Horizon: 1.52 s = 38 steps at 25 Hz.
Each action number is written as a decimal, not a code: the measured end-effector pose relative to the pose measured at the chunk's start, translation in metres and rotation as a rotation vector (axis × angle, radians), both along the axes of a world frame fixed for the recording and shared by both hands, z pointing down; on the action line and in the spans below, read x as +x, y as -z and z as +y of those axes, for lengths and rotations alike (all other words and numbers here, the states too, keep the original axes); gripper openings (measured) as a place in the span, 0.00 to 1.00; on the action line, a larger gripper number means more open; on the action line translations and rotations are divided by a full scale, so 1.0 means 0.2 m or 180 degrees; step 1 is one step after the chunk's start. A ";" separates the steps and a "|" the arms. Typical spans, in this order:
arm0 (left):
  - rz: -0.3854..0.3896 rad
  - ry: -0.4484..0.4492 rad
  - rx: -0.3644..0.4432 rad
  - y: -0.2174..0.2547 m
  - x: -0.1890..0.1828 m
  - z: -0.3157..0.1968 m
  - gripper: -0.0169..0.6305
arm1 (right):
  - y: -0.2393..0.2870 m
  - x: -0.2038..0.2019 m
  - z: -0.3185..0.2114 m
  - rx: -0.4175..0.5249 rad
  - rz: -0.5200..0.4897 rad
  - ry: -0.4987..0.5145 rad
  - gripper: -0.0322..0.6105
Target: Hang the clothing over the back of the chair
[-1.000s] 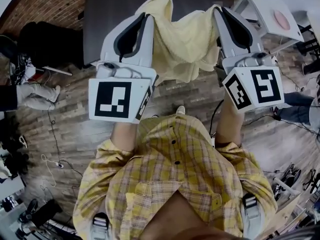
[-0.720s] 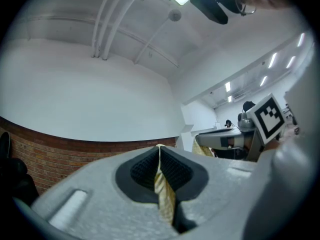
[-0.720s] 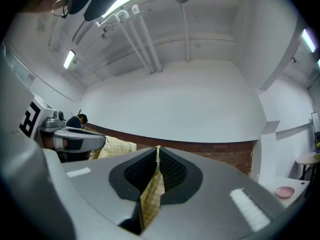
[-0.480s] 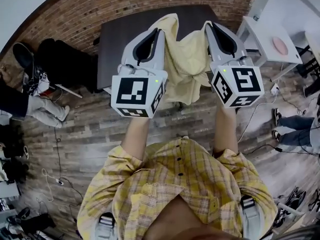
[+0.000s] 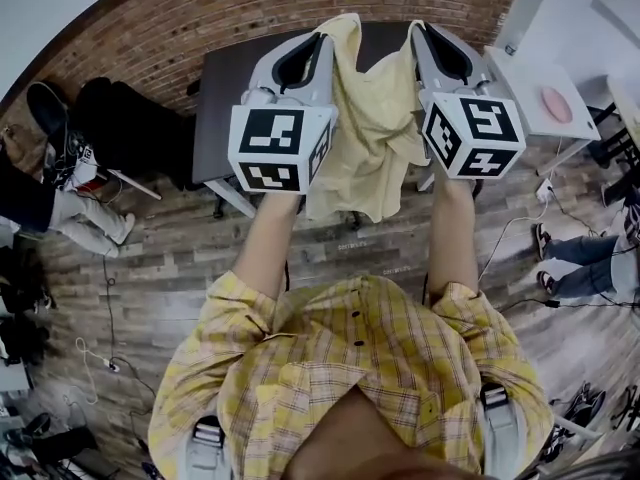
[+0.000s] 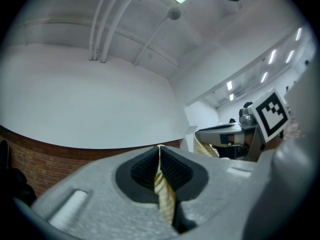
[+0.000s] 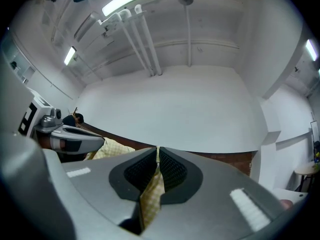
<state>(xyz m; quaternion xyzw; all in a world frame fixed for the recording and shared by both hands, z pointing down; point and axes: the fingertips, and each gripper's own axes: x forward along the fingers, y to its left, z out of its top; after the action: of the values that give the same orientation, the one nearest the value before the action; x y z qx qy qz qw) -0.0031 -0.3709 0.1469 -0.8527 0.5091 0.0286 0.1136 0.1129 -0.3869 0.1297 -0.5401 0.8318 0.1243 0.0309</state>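
Clothing (image 5: 365, 138), pale yellow with thin checks, hangs in the air between the two tongs. The left gripper (image 5: 320, 40) pinches one top corner, its pads pressed tight on the fabric. The right gripper (image 5: 418, 28) pinches the other top corner the same way. The clothing sags in the middle, and its loose bottom edge hangs past the near edge of the dark table (image 5: 215, 108). Each gripper's cube shows only black and white square marks. Wood floor (image 5: 170, 268) lies open between that table and the person. A white table (image 5: 530, 78) stands close on the right.
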 end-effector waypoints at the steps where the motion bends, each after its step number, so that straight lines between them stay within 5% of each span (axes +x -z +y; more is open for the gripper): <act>1: -0.0015 0.0007 -0.0007 0.00 0.00 -0.03 0.04 | 0.00 0.01 -0.03 0.0001 0.0010 0.0000 0.08; 17: -0.0111 0.0283 -0.0355 -0.21 -0.04 -0.42 0.04 | -0.21 0.02 -0.39 -0.0318 0.0050 -0.0068 0.08; 38: -0.0184 0.0413 -0.1090 -0.68 0.01 -0.77 0.04 | -0.81 0.09 -0.76 -0.1262 0.0044 -0.0166 0.09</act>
<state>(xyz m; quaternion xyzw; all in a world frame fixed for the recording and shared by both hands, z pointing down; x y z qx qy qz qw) -0.0017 -0.5241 0.2828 -0.8254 0.5570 -0.0905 -0.0170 0.1302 -0.5387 0.2923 -0.5562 0.8259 -0.0374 -0.0850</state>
